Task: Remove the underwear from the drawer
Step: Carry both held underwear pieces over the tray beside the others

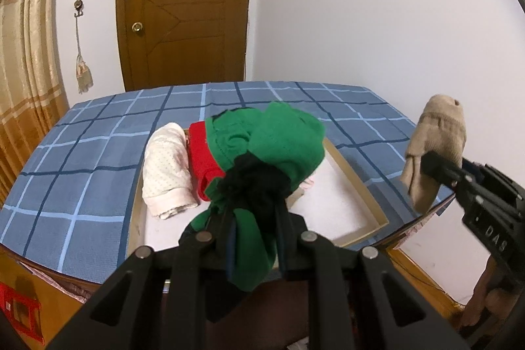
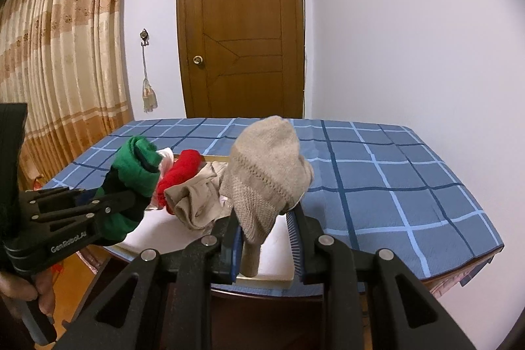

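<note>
My left gripper (image 1: 251, 195) is shut on a bunched green and black underwear piece (image 1: 282, 133), held above the shallow drawer (image 1: 354, 176) that lies on the bed. The pads are buried in the cloth. My right gripper (image 2: 265, 218) is shut on a beige knit piece (image 2: 269, 166), which stands up between its fingers over the drawer's near right part. Each gripper shows in the other's view: the left gripper (image 2: 128, 199) with the green piece (image 2: 137, 163), and the right gripper (image 1: 430, 163) with the beige piece (image 1: 433, 133). In the drawer lie a red piece (image 2: 180, 173), a white dotted roll (image 1: 167, 169) and a crumpled beige garment (image 2: 197, 195).
The bed carries a blue checked sheet (image 2: 393, 186) that ends at a near edge with floor below. A brown door (image 2: 242, 31) and white wall stand behind the bed, with a striped curtain (image 2: 59, 61) on the left. A person's hand (image 2: 19, 287) grips the left handle.
</note>
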Action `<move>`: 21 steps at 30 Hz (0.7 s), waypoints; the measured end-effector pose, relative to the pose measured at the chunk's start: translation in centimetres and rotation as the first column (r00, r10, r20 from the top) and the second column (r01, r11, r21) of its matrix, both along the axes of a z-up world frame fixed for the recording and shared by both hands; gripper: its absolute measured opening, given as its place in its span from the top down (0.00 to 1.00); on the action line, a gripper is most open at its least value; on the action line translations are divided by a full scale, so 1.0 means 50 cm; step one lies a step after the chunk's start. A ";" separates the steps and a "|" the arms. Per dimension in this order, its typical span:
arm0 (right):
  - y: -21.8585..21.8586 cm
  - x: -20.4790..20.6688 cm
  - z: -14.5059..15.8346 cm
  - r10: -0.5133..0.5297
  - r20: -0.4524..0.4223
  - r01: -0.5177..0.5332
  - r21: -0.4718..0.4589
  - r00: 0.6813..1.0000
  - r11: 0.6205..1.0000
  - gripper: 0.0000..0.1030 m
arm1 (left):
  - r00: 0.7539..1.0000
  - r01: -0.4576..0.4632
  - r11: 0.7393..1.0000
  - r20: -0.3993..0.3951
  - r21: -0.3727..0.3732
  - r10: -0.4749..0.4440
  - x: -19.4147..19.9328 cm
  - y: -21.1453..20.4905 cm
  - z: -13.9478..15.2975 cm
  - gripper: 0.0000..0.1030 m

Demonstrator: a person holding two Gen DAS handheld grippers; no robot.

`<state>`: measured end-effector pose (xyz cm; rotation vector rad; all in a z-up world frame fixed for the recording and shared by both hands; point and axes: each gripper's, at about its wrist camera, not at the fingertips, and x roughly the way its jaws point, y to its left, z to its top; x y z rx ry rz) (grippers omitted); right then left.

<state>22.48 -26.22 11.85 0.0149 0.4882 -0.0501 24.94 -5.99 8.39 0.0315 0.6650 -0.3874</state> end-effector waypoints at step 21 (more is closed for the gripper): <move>-0.021 0.144 -0.045 0.010 -0.133 -0.017 -0.050 0.991 0.999 0.73 | 0.995 0.056 0.998 -0.077 0.002 -0.056 0.056 -0.089 -0.040 0.84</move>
